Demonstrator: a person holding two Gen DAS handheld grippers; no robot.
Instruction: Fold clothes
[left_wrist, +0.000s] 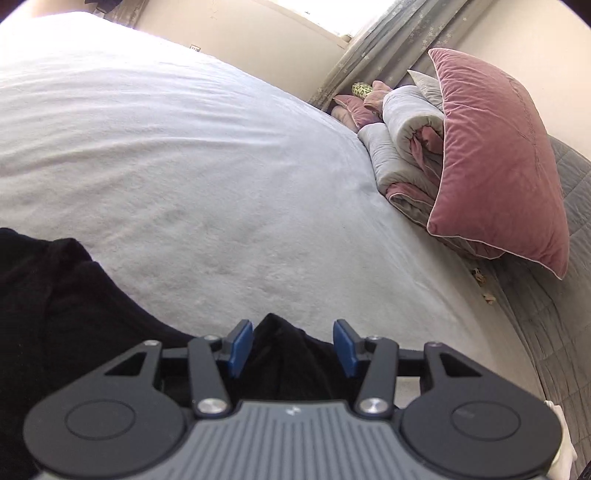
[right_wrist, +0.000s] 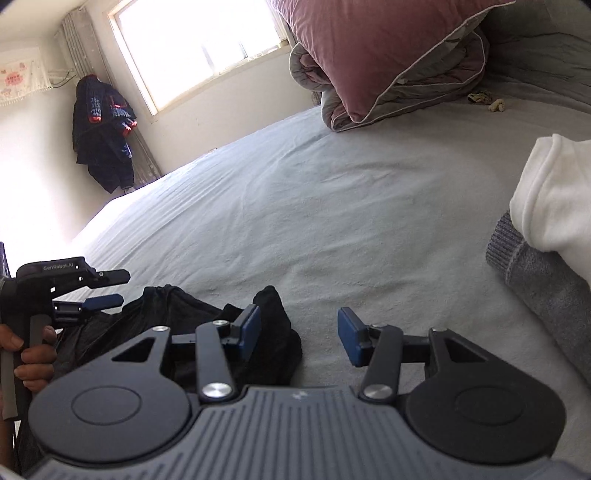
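1. The black garment (right_wrist: 207, 332) lies crumpled on my bed (right_wrist: 332, 221), bunched in soft folds at the near edge, with one peaked fold standing up.
2. A white garment (right_wrist: 554, 199) rests folded on top of a grey knitted one (right_wrist: 535, 273), both at the bed's right edge.

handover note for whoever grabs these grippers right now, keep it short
Left gripper: open, a peak of the black garment rising between its fingers, not clamped.
Right gripper: open, at the garment's right edge, holding nothing.
Garment lies crumpled on the bed sheet; white and grey clothes sit at the right.
Done: no fold visible yet.
Left: grip, spread flat, fold.
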